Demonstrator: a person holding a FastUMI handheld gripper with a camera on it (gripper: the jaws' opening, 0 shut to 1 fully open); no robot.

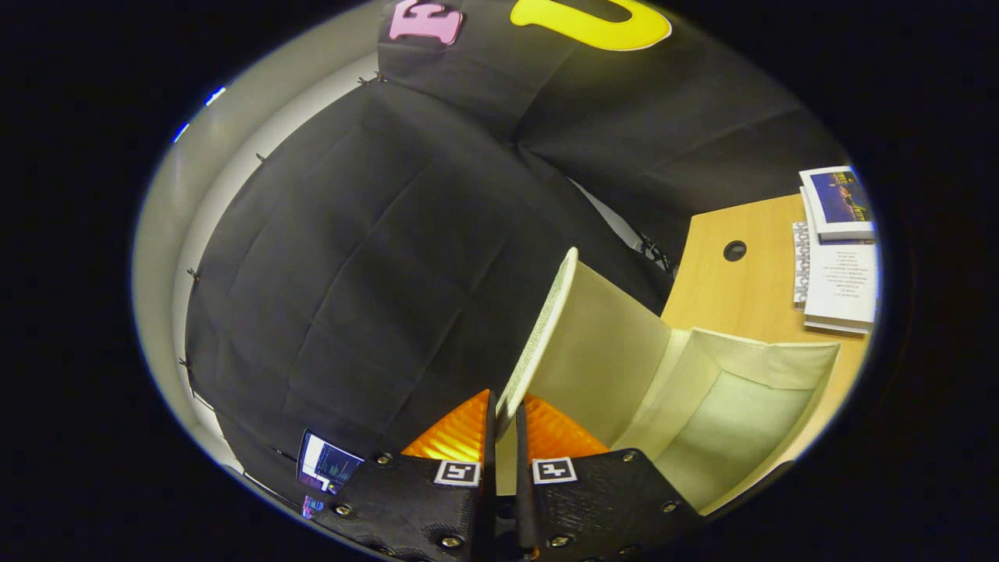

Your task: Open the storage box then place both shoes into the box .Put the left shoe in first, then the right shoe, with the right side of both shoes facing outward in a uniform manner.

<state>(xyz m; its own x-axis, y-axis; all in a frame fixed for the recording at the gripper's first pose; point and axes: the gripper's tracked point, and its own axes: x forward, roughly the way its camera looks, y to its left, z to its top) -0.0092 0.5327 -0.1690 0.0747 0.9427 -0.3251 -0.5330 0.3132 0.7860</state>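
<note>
The storage box (726, 414) is a pale fabric box on the wooden table (741, 289), and it stands open with its inside bare. Its lid (581, 343) is swung up nearly upright, with a white woven edge running up from my fingers. My gripper (503, 414) is shut on the lid's edge, one finger on each side of it. The view is tilted, and the box lies just right of and beyond the fingers.
A stack of books and papers (839, 257) lies on the table beyond the box, near a round cable hole (734, 250). Black cloth walls stand behind and to the left. A small lit screen (328, 462) sits low, left of the fingers.
</note>
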